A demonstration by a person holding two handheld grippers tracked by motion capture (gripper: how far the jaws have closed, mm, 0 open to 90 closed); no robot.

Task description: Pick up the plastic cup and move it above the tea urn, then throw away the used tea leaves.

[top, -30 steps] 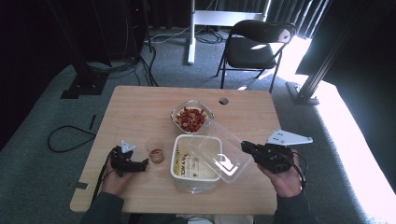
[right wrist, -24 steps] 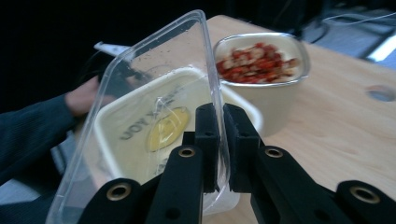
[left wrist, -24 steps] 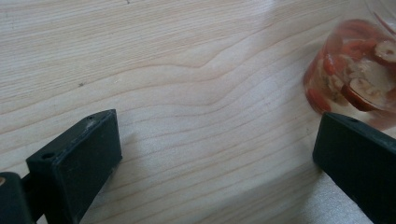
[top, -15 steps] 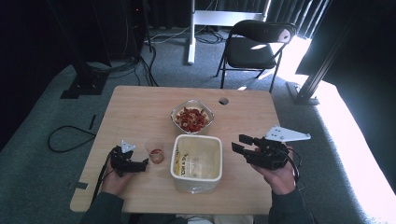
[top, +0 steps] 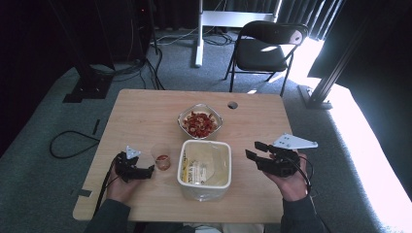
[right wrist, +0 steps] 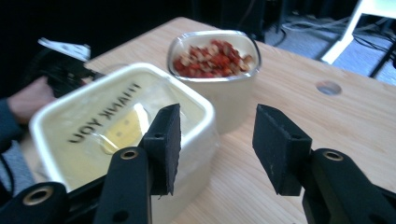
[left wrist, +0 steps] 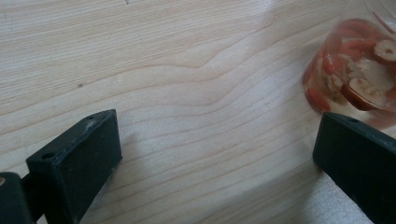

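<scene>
A white tub (top: 205, 164) stands at the table's front middle, with a clear lettered lid (right wrist: 109, 126) lying on it. My right gripper (top: 252, 150) is open just right of the tub; its jaws (right wrist: 217, 140) hold nothing and point past the tub's corner (right wrist: 205, 121). A glass bowl of red slices (top: 199, 122) sits behind the tub. A small clear cup (top: 162, 161) of red slices stands left of the tub. My left gripper (top: 148, 171) rests on the table beside the cup, open, its jaws (left wrist: 215, 144) wide apart, with the cup (left wrist: 359, 79) ahead to the right.
The wooden table (top: 141, 116) has a round cable hole (top: 232, 104) behind the bowl. A black folding chair (top: 265, 48) stands beyond the far edge, and cables (top: 73, 143) lie on the carpet at left.
My right gripper held the clear lid over the tub, let it go onto the tub and drew back to the right, open. The left gripper has stayed put.
</scene>
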